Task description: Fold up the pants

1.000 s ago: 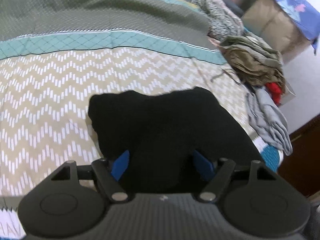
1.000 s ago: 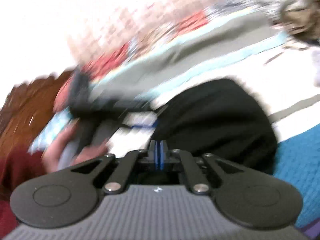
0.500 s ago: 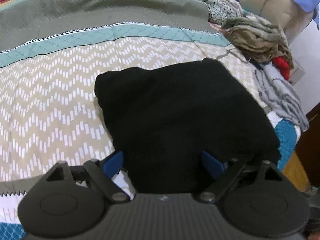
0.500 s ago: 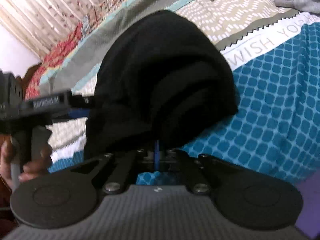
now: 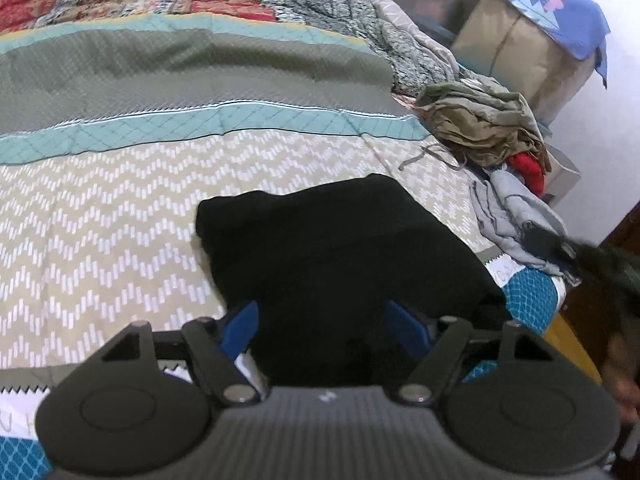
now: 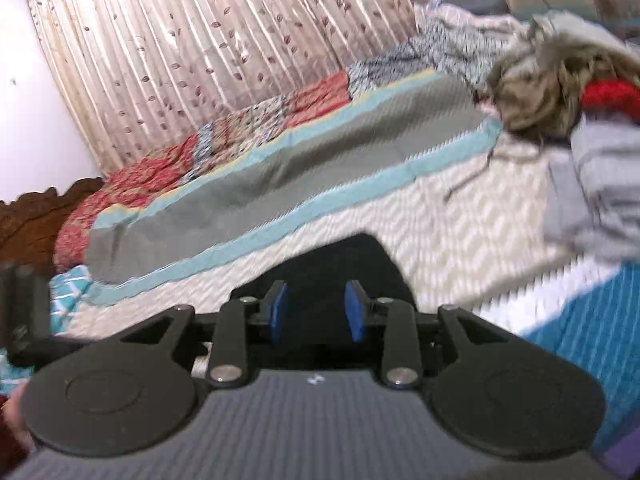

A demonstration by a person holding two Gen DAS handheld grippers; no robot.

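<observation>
Pants (image 5: 340,264), black and folded into a compact stack, lay on the chevron-patterned band of the bedspread (image 5: 100,208), near the bed's front edge. In the left wrist view, the left gripper (image 5: 326,326) stood with its blue pads (image 5: 240,326) wide apart, one at each side of the stack's near edge; no fabric was clamped between them. Beyond the stack, at the right side of the bed, sat a crumpled olive garment (image 5: 480,124), a red item (image 5: 528,170) and a grey garment (image 5: 516,216). In the blurred right wrist view, the right gripper (image 6: 316,312) was also parted, with only a moderate gap, empty, with the pants (image 6: 344,264) directly ahead. A pleated curtain (image 6: 200,48) hung behind the bed.
</observation>
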